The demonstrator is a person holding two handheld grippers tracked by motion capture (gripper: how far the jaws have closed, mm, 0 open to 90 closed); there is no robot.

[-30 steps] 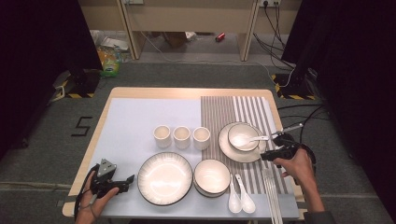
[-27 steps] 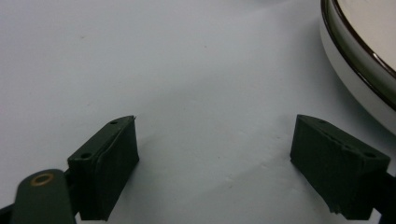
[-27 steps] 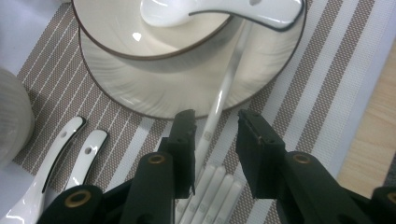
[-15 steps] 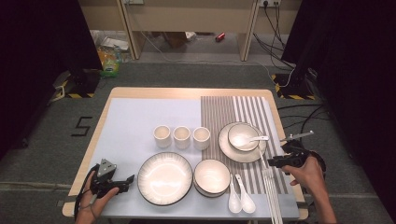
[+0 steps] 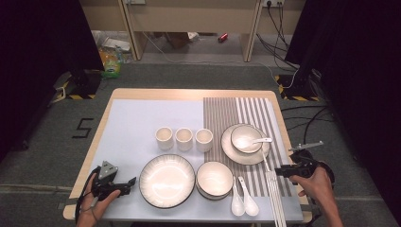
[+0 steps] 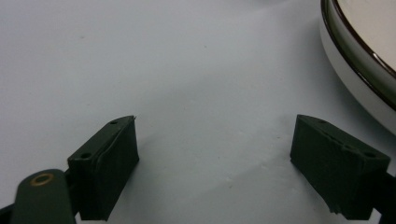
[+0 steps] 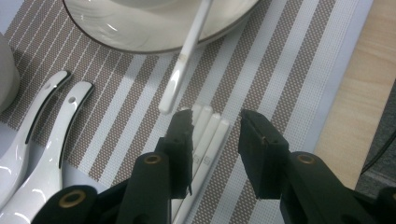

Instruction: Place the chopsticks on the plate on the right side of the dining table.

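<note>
My right gripper [image 5: 279, 170] hovers over the striped placemat's right edge, beside a bundle of white chopsticks [image 5: 273, 191]. In the right gripper view the right gripper [image 7: 215, 135] is open, nothing between its jaws, and the chopsticks [image 7: 205, 140] lie flat beneath the gap. One more chopstick [image 7: 184, 60] leans on the plate's rim [image 7: 154, 28]. My left gripper [image 5: 130, 182] rests low on the pale blue mat, left of the large plate [image 5: 166, 179]. Its jaws stand wide open, with the left gripper [image 6: 215, 144] over bare mat and the plate rim [image 6: 359, 60] to the right.
Three white cups [image 5: 184, 138] stand in a row mid-table. A bowl [image 5: 215, 178] sits right of the large plate, and two white spoons [image 5: 243, 203] lie beside it. A smaller bowl with a spoon [image 5: 246, 138] rests on a plate [image 5: 231, 151]. The table's wooden edge [image 7: 355, 102] is just right.
My right gripper has drawn back from the bowl and plate toward the near right edge. The left gripper has stayed put.
</note>
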